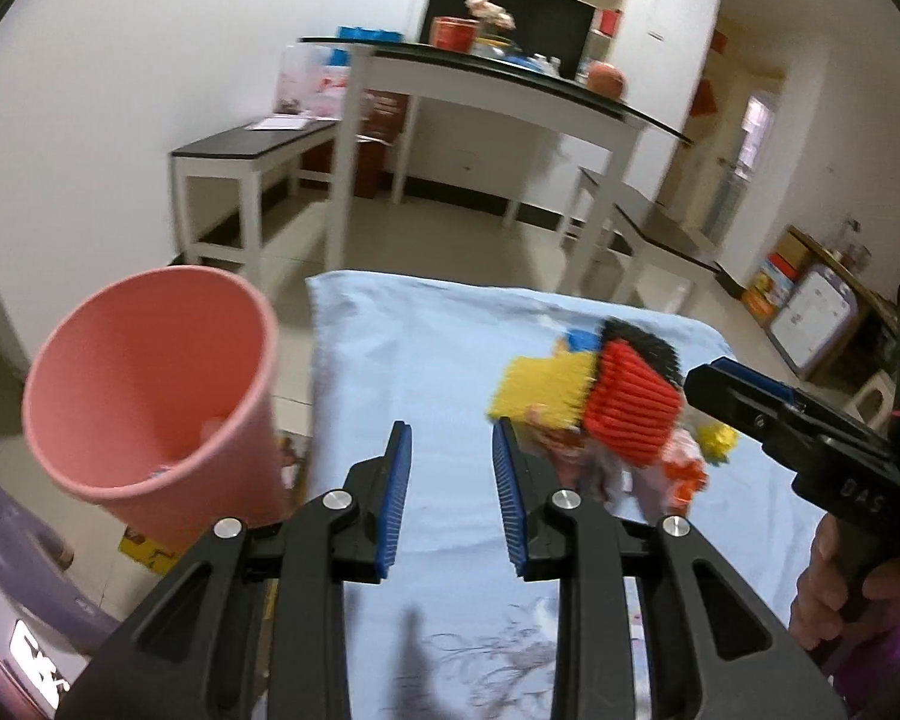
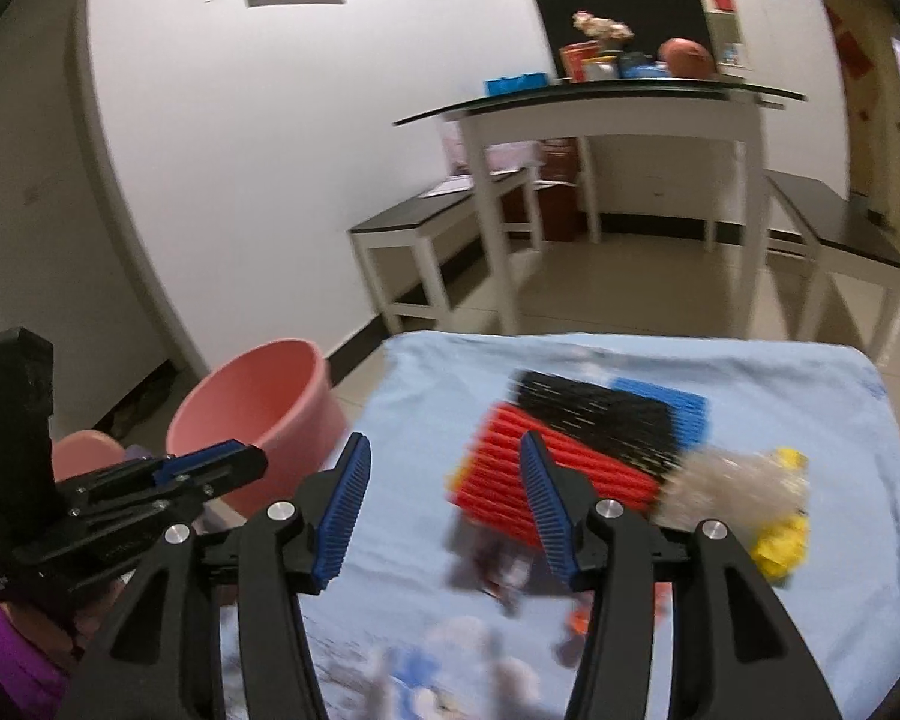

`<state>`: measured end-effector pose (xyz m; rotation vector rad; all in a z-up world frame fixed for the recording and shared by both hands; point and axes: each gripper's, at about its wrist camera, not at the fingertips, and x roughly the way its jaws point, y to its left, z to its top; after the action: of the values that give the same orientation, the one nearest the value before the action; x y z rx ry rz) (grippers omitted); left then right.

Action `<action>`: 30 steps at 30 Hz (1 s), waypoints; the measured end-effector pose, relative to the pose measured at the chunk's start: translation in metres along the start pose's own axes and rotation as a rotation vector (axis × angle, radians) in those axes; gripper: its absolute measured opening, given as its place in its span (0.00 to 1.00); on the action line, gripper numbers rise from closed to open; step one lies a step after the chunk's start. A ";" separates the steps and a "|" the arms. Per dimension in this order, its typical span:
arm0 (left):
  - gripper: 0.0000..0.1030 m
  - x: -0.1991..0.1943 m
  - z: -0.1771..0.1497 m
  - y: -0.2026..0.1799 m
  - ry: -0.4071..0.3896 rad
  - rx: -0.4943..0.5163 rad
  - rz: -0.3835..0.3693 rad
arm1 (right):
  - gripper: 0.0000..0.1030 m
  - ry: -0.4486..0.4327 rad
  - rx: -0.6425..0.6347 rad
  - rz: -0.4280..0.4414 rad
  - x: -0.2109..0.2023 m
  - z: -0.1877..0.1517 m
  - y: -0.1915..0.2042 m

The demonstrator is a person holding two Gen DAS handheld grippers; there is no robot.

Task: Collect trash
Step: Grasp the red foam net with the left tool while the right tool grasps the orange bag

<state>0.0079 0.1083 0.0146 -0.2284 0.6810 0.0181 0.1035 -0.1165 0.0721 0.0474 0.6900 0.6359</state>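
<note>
A pile of trash lies on the light blue cloth [image 1: 426, 360] of the table: a red ribbed piece [image 1: 633, 402], a yellow one [image 1: 540, 387], a black one [image 2: 594, 411] and a crumpled clear wrapper [image 2: 732, 489] with yellow bits. My left gripper [image 1: 450, 462] is open and empty over the cloth, left of the pile. My right gripper [image 2: 444, 474] is open and empty, just in front of the red piece [image 2: 546, 480]; it also shows in the left wrist view [image 1: 750, 402]. A pink bin [image 1: 150, 384] stands left of the table, seen also in the right wrist view [image 2: 258, 414].
Beyond the table stand a white desk with a dark top [image 1: 510, 84], low benches [image 1: 246, 150] and shelves. Boxes [image 1: 810, 312] sit at the right wall. A purple object [image 1: 18, 540] lies low at the left, next to the bin.
</note>
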 end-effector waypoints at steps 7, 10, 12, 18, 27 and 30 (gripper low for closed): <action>0.27 0.019 0.004 -0.034 0.034 0.067 -0.103 | 0.52 0.024 0.059 -0.072 -0.013 -0.022 -0.039; 0.27 0.025 0.008 -0.048 0.036 0.109 -0.140 | 0.52 0.037 0.085 -0.084 -0.013 -0.027 -0.050; 0.27 0.031 0.009 -0.058 0.041 0.140 -0.159 | 0.53 0.048 0.099 -0.088 -0.012 -0.030 -0.054; 0.27 0.052 0.014 -0.071 0.055 0.196 -0.159 | 0.53 0.058 0.111 -0.105 -0.014 -0.037 -0.063; 0.27 0.074 0.017 -0.081 0.059 0.222 -0.142 | 0.53 0.075 0.128 -0.123 -0.011 -0.041 -0.069; 0.27 0.077 0.018 -0.083 0.057 0.221 -0.152 | 0.53 0.080 0.124 -0.125 -0.010 -0.042 -0.069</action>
<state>0.0863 0.0270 -0.0034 -0.0680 0.7154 -0.2085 0.1086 -0.1845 0.0285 0.0934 0.8035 0.4760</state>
